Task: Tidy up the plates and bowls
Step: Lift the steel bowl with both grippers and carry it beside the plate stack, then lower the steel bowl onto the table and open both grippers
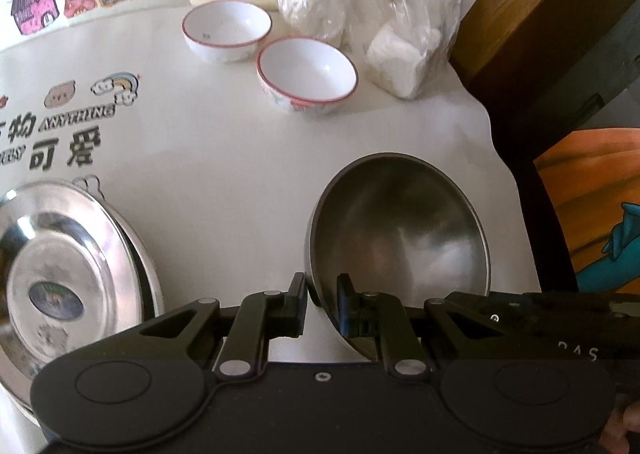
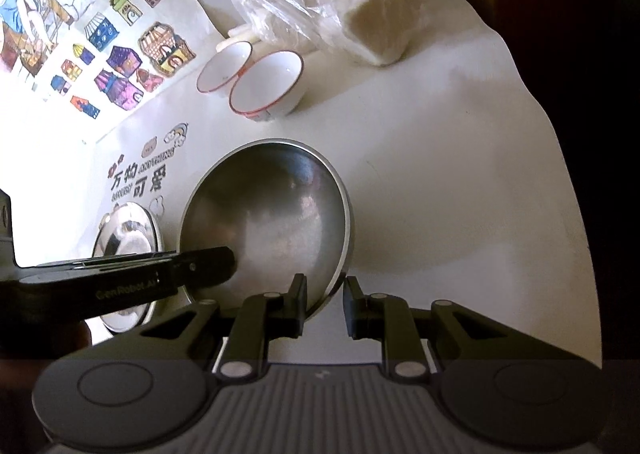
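Left wrist view, items left to right. Steel plates (image 1: 72,274): stacked at the near left of the worktop (image 1: 224,173), shiny, the top one with a label at its centre. Two red-rimmed white bowls (image 1: 227,29), (image 1: 307,71): far centre, side by side, close to each other. Clear bag of white goods (image 1: 360,1): behind them, crowding the far bowls. Large steel bowl (image 1: 400,238): near right, tipped up with its mouth towards the camera, near the worktop's right edge. Left gripper (image 1: 322,300): clenched on that bowl's rim, one finger inside the wall, one outside.

Right wrist view. Left gripper (image 2: 224,262): reaching in from the left over the bowl's near-left rim. Large steel bowl (image 2: 266,225): centre. Right gripper (image 2: 326,298): clenched on the near-right rim, wall between its fingers.

Hazards, as judged. Thin, smooth rim in two narrow grips: the bowl could pivot or slip if the two hands drifted apart or tilted unevenly. Bowl close to the right edge: a slip there could send it off. Set down on the plates, it could knock or skid on the polished steel.
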Demonstrator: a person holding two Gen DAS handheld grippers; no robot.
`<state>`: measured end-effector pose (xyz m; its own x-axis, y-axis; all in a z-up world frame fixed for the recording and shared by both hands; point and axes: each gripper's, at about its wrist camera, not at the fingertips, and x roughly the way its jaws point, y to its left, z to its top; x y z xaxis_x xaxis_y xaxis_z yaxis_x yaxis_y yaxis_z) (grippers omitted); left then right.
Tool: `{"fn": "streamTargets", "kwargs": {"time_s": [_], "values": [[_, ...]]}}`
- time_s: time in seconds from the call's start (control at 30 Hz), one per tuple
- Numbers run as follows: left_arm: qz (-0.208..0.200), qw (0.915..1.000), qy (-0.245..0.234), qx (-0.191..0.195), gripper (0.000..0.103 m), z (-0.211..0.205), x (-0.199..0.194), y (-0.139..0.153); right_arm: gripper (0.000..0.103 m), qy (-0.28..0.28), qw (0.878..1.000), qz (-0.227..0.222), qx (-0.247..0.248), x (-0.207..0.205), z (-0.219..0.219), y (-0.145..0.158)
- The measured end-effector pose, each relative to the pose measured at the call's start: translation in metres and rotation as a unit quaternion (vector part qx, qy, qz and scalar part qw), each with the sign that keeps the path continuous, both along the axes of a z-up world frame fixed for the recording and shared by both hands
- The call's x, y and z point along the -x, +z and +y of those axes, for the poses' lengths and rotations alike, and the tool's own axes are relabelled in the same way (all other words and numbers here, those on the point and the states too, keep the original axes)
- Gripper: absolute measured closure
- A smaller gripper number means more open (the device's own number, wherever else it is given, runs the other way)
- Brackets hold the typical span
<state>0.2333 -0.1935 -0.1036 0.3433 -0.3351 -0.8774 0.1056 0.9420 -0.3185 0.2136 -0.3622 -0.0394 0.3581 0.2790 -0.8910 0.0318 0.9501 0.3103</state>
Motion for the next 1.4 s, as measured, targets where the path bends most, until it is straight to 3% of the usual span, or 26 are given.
{"fn": "streamTargets", "kwargs": {"time_s": [0.6,0.8,1.13,1.2,1.27,1.4], "values": [[0.008,0.9994,0.033,-0.011,0.085,-0.023,0.016,-0.016,0.081,0.041,0.999,-0.006,0.008,0.003,-0.019,-0.009],[0.003,0.9989,0.045,-0.01,0.08,-0.019,0.017,-0.014,0.078,0.05,0.999,-0.008,0.001,0.002,-0.021,-0.007],[-0.023,0.9979,0.059,-0.011,0.045,-0.009,0.025,0.007,0.066,0.041,0.999,-0.033,0.003,0.008,-0.03,0.004],[-0.032,0.9972,0.067,-0.01,0.037,-0.005,0.03,0.013,0.057,0.037,0.998,-0.042,0.004,0.01,-0.032,0.008],[-0.043,0.9958,0.08,-0.006,0.022,0.0,0.034,0.018,0.051,0.036,0.998,-0.053,0.002,0.013,-0.034,0.012],[-0.052,0.9929,0.107,-0.001,0.009,0.01,0.041,0.023,0.038,0.034,0.997,-0.066,0.0,0.017,-0.036,0.019]]}}
